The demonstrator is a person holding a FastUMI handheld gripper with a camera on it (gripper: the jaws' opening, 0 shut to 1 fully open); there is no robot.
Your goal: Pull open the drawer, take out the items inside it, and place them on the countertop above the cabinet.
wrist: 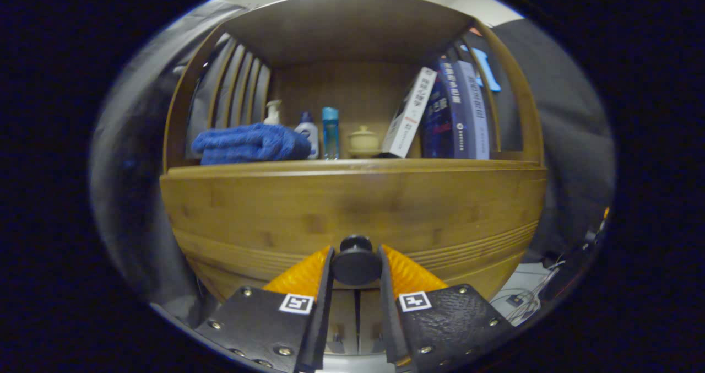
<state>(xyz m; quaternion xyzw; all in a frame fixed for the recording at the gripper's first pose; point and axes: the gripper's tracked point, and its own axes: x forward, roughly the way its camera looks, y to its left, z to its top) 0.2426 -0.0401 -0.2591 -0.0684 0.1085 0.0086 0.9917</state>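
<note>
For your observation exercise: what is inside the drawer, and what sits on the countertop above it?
The drawer is closed, its contents hidden. The gripper is shut on its knob. On the countertop: towel, bottles, jar, books.

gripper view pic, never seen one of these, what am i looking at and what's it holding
This picture comes from a camera that rides on a handheld two-finger tool, carried by a person; no robot arm is involved. It looks forward along the two fingers.

Ahead is a wooden cabinet. The fingers sit on either side of the round dark knob of its drawer, and appear closed on it. The drawer front looks shut.

On the countertop above lie a folded blue towel, a pump bottle, a white bottle, a blue bottle, a small lidded pot and some books, one leaning.
</note>
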